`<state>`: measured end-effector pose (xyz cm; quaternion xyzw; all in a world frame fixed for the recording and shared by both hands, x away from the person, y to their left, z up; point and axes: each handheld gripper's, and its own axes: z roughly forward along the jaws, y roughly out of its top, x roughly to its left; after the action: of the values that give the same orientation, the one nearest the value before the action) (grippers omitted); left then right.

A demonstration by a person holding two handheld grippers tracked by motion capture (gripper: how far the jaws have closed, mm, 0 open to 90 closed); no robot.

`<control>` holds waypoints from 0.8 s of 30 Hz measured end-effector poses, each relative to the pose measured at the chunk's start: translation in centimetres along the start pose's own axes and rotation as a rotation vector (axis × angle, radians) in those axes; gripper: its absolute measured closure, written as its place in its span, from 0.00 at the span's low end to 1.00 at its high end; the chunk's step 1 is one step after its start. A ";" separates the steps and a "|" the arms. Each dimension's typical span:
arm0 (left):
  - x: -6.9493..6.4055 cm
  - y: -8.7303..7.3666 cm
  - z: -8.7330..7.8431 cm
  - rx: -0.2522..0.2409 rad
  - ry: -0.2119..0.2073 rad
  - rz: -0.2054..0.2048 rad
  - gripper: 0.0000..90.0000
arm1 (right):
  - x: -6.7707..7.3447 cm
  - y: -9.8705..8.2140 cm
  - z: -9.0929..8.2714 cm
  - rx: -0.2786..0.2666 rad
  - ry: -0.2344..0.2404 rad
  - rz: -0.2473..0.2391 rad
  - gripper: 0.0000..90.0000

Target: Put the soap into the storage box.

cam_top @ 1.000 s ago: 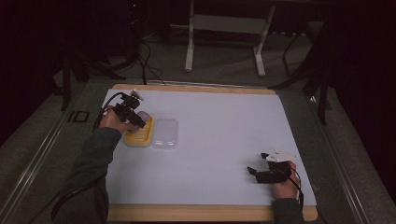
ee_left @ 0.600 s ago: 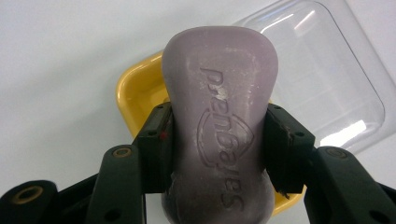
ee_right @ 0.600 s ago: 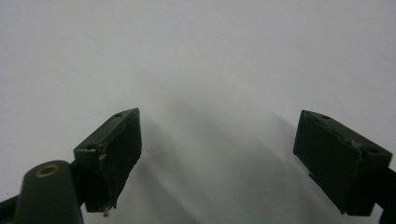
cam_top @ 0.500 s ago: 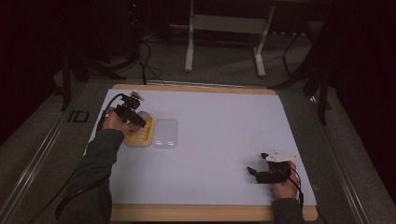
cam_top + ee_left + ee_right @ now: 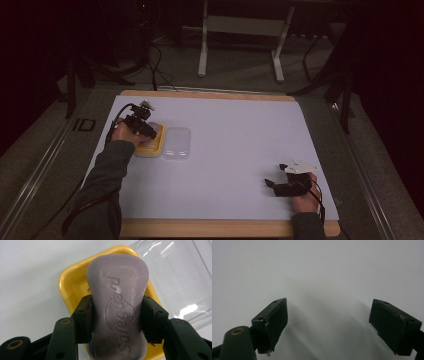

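Note:
A pale purple soap bar [image 5: 117,302] with raised lettering lies over a yellow soap dish [image 5: 72,287]. My left gripper [image 5: 116,320] is shut on the bar, one black pad pressed on each long side. From above, the left gripper [image 5: 145,131] sits over the yellow dish [image 5: 150,149] at the left of the table. A clear plastic lid [image 5: 178,143] lies just right of the dish, also seen in the left gripper view as the lid [image 5: 180,277]. My right gripper [image 5: 272,186] rests near the front right, and its jaws [image 5: 329,322] stand wide open over bare white surface.
The white sheet [image 5: 235,145] covers a wooden table top [image 5: 210,94]. Behind the table stand a metal frame [image 5: 240,30] and cables [image 5: 155,60] on the dark floor. A metal rail [image 5: 45,165] runs along the left side.
The left hand has shifted slightly over the dish. The right hand has stayed in place.

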<state>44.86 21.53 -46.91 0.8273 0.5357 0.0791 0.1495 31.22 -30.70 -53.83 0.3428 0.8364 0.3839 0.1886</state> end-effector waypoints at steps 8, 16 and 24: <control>0.1 -0.3 0.8 0.025 -0.015 0.003 0.55 | 0.0 0.0 0.0 0.001 0.000 -0.002 0.17; 0.0 -0.5 1.9 0.043 -0.028 0.006 0.55 | 0.0 0.0 0.0 0.001 0.000 -0.002 0.17; 0.4 -0.9 1.3 0.000 -0.052 0.017 0.42 | 0.0 0.0 0.0 0.001 0.000 -0.003 0.17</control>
<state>44.61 22.08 -48.46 0.8335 0.5246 0.0590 0.1628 31.24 -30.69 -53.85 0.3415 0.8372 0.3833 0.1888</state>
